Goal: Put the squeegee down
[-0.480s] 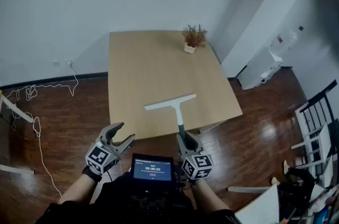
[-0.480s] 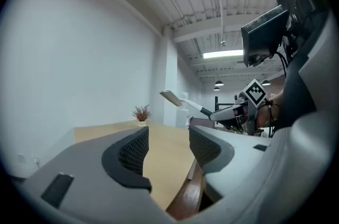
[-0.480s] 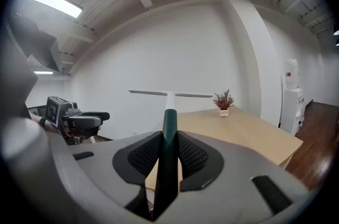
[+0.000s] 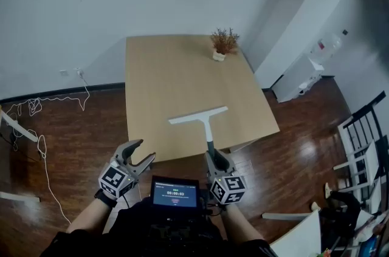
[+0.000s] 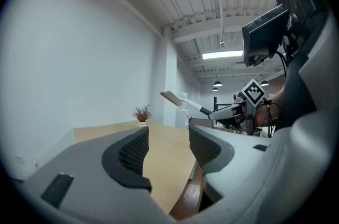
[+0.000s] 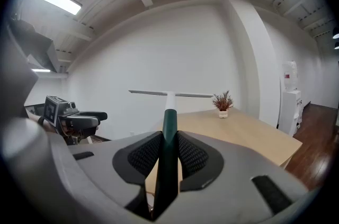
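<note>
The squeegee (image 4: 206, 123) looks to me like a light, stiff tool: a slim shaft, pale towards the far end and dark green at the near end, with a long narrow blade set crosswise at the far tip. With the blade so far from the grip, I would expect it to want to droop or twist round the shaft if the hold slackens, and the smooth handle may be a little slippery. The dark green handle seems the sensible place to take it, and that is where the right gripper (image 4: 217, 160) has it. Its jaws are closed flat on the handle from both sides, and the shaft runs straight out between the pads. The tool hangs in the air above the near right part of the wooden table (image 4: 159, 76), angled upward, its blade clear of the tabletop and roughly level. Nothing lies under it, and the small potted plant (image 4: 223, 43) stands well apart at the far right edge. The left gripper (image 4: 143, 150) hovers off the near edge of the table, to the left of a small screen (image 4: 175, 193) at the person's chest. Its jaws are spread wide with only table and floor showing between them, so it holds nothing and touches nothing.
</note>
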`<action>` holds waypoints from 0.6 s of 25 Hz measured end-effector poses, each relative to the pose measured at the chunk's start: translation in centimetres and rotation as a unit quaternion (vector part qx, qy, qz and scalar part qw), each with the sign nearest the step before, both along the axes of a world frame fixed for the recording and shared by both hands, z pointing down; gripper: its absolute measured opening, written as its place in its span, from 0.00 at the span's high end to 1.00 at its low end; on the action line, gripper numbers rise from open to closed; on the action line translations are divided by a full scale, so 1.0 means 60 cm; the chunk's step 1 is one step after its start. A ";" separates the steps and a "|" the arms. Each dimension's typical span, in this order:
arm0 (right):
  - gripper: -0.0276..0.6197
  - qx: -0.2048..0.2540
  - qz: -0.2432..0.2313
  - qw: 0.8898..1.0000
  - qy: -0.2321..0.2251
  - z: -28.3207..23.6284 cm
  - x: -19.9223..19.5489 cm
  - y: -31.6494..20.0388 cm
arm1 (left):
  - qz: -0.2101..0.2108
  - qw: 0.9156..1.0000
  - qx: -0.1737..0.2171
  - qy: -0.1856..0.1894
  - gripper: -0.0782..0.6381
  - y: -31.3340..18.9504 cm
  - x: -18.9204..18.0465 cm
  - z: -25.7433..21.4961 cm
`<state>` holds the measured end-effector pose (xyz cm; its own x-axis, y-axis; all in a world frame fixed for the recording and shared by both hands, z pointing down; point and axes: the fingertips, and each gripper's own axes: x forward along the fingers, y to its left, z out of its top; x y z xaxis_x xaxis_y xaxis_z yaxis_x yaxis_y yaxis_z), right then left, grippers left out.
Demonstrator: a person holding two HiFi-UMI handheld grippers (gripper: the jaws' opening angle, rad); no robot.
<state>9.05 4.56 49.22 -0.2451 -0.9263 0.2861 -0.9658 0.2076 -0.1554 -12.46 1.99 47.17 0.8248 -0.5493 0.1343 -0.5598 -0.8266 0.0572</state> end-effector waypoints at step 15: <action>0.78 0.009 0.012 0.999 0.029 -0.004 0.016 -0.086 | 0.020 1.000 0.007 -0.009 0.54 -0.061 -0.002 0.005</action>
<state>10.03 -0.60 48.98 -0.2063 -0.9367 0.2830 -0.9778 0.1864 -0.0960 -12.60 -1.66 47.46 0.8440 -0.5172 0.1418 -0.5265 -0.8494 0.0359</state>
